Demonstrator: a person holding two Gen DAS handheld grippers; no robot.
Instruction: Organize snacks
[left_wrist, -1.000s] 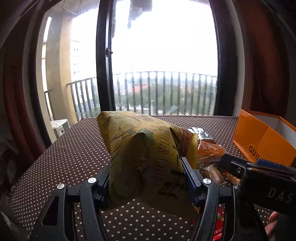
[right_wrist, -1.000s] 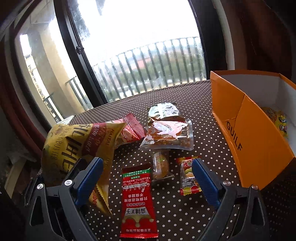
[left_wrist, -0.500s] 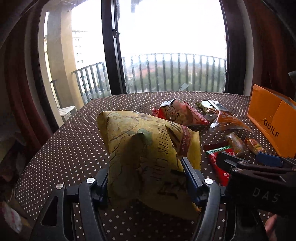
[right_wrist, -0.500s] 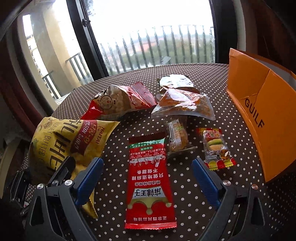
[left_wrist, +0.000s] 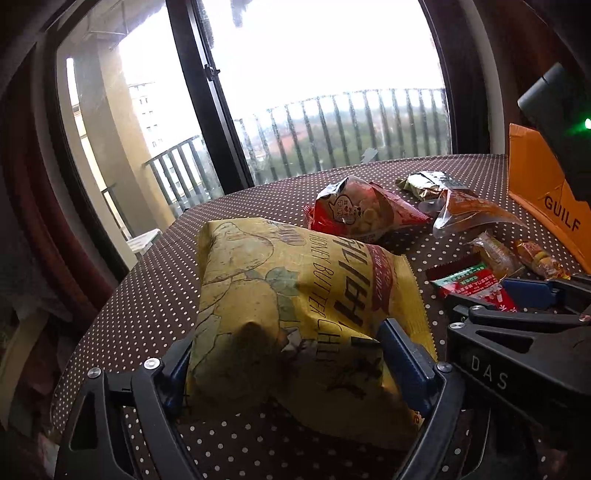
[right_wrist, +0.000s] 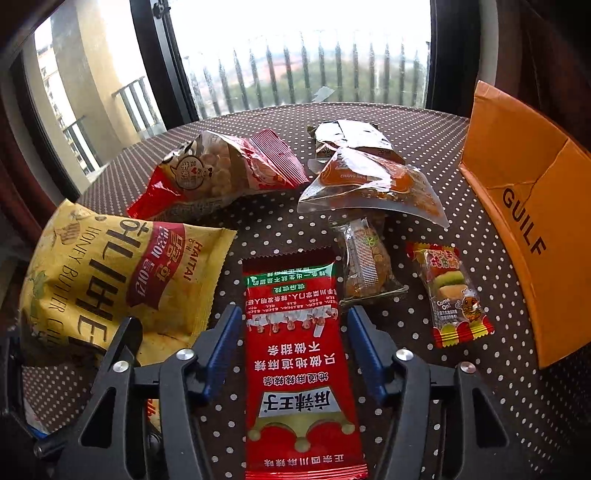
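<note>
A yellow honey butter chip bag (left_wrist: 295, 288) lies on the dotted brown tablecloth (left_wrist: 147, 288). It sits between the blue pads of my left gripper (left_wrist: 290, 360), whose jaws are opening and no longer squeeze it. The same bag (right_wrist: 110, 277) shows at the left of the right wrist view. My right gripper (right_wrist: 295, 347) hangs low over a long red packet (right_wrist: 299, 369). Its jaws are closing, one pad on each long edge, and the packet is still flat. An orange cardboard box (right_wrist: 524, 206) marked GUILF stands at the right.
Beyond the red packet lie a red peanut bag (right_wrist: 221, 173), a clear orange pouch (right_wrist: 369, 184), a silver-green pack (right_wrist: 347, 136), a small wrapped pastry (right_wrist: 364, 262) and a small candy packet (right_wrist: 454, 291). A window and balcony rail are behind the table.
The left jaws widened and the chip bag settled flat onto the table. The right gripper came down and forward over the red packet, and its jaws narrowed around it.
</note>
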